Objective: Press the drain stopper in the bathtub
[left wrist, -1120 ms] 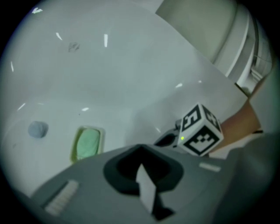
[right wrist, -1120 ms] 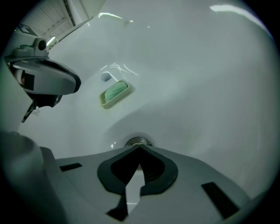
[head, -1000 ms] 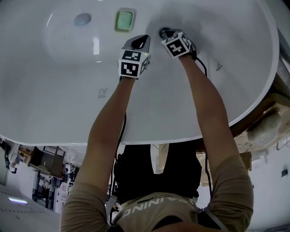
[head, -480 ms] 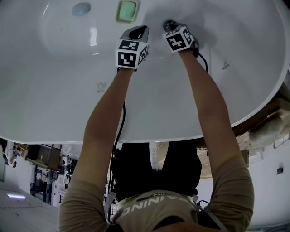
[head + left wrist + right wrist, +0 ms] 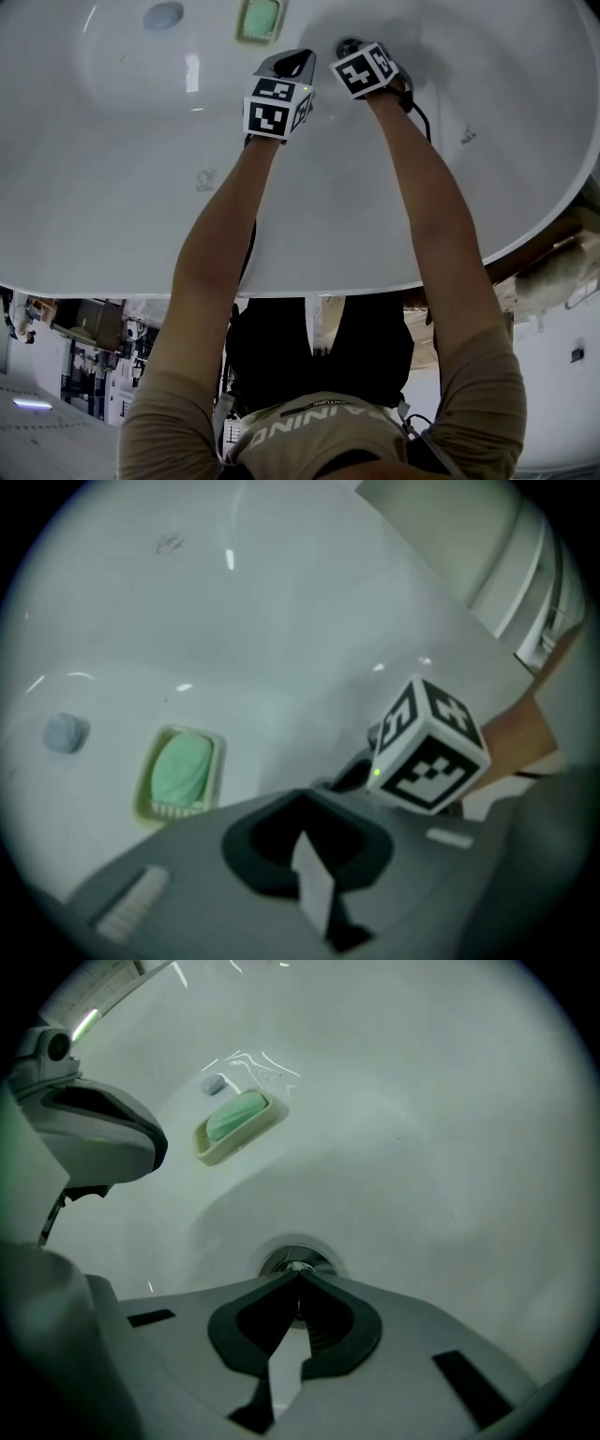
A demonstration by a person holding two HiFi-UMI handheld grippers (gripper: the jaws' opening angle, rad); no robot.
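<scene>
left gripper (image 5: 300, 797) jaws together, empty | right gripper (image 5: 298, 1277) jaws together, partly hiding drain stopper (image 5: 279, 1262)

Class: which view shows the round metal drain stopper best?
The right gripper view: the round metal drain stopper sits just beyond the jaws. The head view shows only a sliver; the left gripper view shows none of it.

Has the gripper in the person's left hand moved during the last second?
No. In the head view the left gripper sits just as far below the green soap dish as before; only the camera shifted.
</scene>
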